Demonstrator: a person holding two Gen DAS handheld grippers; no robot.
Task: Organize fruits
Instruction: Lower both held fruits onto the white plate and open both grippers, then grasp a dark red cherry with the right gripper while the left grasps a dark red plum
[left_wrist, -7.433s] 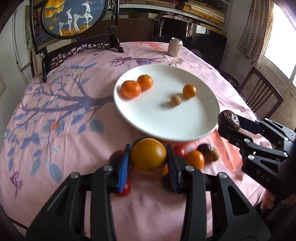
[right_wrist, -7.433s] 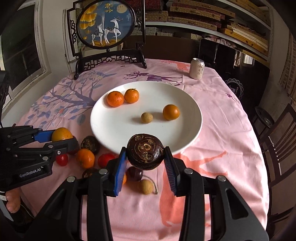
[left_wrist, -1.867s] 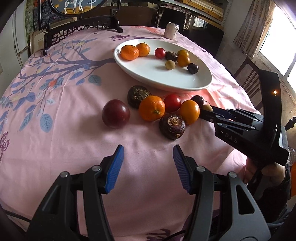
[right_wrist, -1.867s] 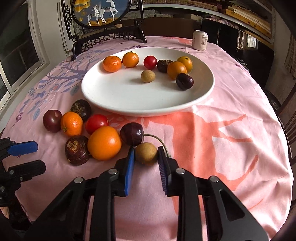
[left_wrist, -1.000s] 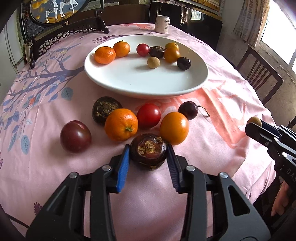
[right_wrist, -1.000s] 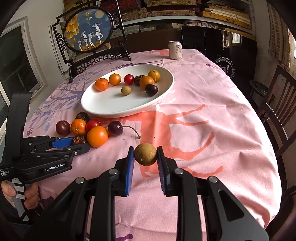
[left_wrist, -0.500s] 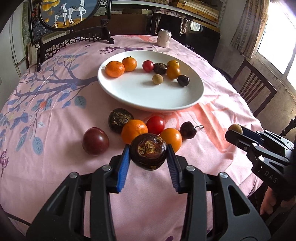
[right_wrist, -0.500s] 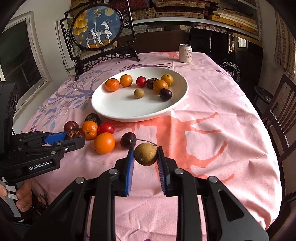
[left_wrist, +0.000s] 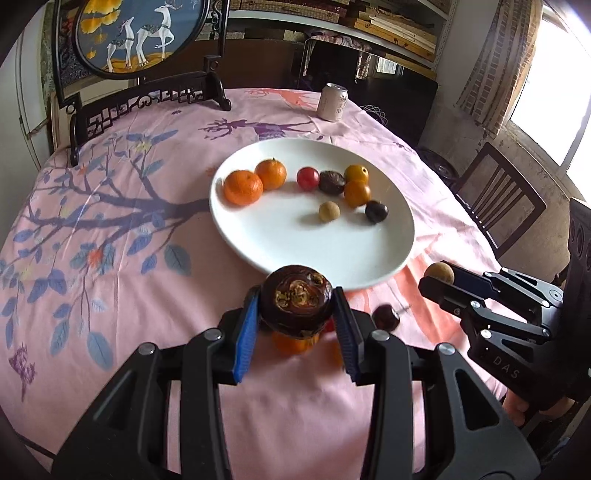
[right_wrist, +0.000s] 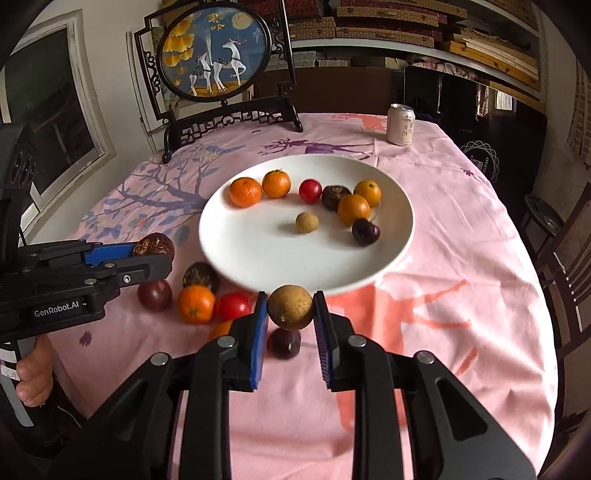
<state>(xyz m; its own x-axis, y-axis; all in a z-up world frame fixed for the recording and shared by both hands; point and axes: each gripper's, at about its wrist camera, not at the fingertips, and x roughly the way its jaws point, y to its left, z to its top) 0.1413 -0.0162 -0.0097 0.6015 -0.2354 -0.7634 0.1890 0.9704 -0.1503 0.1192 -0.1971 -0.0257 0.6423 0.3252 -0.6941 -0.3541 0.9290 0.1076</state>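
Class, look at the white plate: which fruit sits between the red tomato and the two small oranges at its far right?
A dark brown wrinkled fruit lies between the red tomato and the two small oranges on the white plate, clearest in the right wrist view.

White plate on pink table, holding two mandarins, red tomato, wrinkled dark fruit, two small oranges, tan longan, dark plum. Dark wrinkled passion fruit clamped in left tongs, raised near plate's front rim. Tan longan clamped in right tongs. Loose on table beside plate: dark plum, mandarin, red tomato, wrinkled dark fruit.
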